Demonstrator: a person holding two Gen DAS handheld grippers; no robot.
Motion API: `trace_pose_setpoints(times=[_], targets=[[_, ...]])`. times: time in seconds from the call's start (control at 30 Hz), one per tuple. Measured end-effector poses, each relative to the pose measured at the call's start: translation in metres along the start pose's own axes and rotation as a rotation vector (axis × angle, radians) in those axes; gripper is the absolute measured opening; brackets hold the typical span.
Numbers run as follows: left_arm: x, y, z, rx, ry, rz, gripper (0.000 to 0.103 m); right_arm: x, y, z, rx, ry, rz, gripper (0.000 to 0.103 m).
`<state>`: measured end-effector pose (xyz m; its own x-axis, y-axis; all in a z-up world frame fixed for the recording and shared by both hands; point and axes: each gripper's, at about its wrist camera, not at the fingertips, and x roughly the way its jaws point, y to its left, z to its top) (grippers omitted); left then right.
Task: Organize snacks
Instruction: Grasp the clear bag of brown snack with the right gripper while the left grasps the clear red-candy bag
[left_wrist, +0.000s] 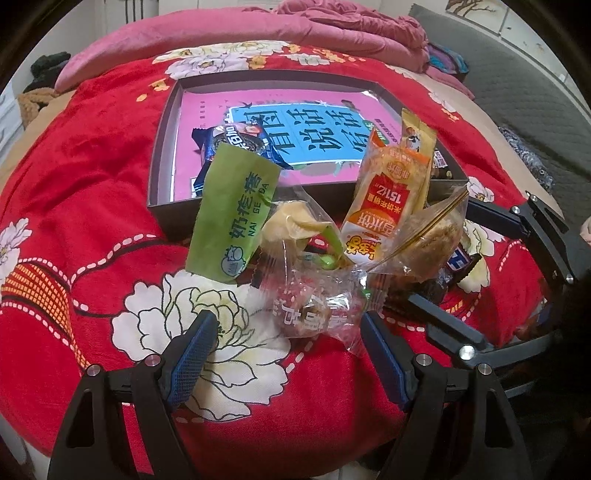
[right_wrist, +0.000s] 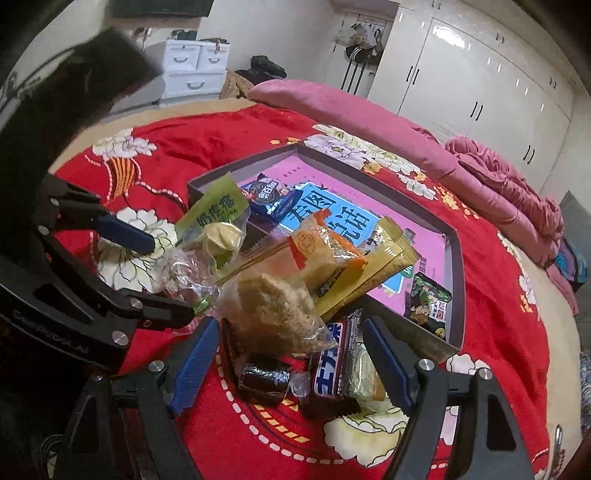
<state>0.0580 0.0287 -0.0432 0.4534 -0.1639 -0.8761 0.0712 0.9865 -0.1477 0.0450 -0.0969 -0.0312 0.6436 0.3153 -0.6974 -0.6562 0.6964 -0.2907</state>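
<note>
A pile of snacks (left_wrist: 332, 240) lies on the red bed (left_wrist: 92, 229) just before a shallow box (left_wrist: 162, 155). Left tool (left_wrist: 288, 325) and right tool (right_wrist: 291, 332) both released, fingers spread around wrappers.

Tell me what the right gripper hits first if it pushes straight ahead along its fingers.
Most likely the dark Snickers-style chocolate bar lying between the open fingers of the right gripper, with the small black-wrapped candy beside it. The clear bag of brown crumbly cake sits just beyond; depth is uncertain.
</note>
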Motion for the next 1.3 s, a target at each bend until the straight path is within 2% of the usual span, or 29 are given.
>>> trace_pose_setpoints(times=[0.17, 0.23, 0.33, 0.5, 0.77, 1.17, 1.27, 1.3], targets=[[0.001, -0.001, 0.0, 0.002, 0.003, 0.001, 0.081, 0.007, 0.007, 0.0, -0.043, 0.017, -0.034, 0.078], [0.002, -0.002, 0.0, 0.0, 0.006, 0.001, 0.081, 0.009, 0.009, 0.0, -0.058, 0.014, -0.046, 0.073], [0.003, -0.002, 0.001, -0.004, 0.011, 0.001, 0.081, 0.013, 0.009, 0.001, -0.056, 0.027, -0.027, 0.06], [0.005, -0.002, 0.002, -0.017, 0.018, 0.002, 0.081, 0.012, 0.004, 0.001, -0.017, 0.02, 0.04, 0.052], [0.005, 0.005, 0.005, -0.083, 0.015, -0.042, 0.081, 0.0, -0.011, -0.001, 0.064, -0.007, 0.082, 0.052], [0.009, -0.009, 0.005, -0.062, 0.029, -0.032, 0.079, -0.022, -0.044, -0.003, 0.209, -0.067, 0.072, 0.052], [0.011, -0.008, 0.007, -0.085, 0.028, -0.036, 0.077, -0.022, -0.051, -0.005, 0.241, -0.064, 0.067, 0.052], [0.011, -0.007, 0.007, -0.092, 0.029, -0.037, 0.072, -0.023, -0.053, -0.005, 0.25, -0.065, 0.069, 0.052]])
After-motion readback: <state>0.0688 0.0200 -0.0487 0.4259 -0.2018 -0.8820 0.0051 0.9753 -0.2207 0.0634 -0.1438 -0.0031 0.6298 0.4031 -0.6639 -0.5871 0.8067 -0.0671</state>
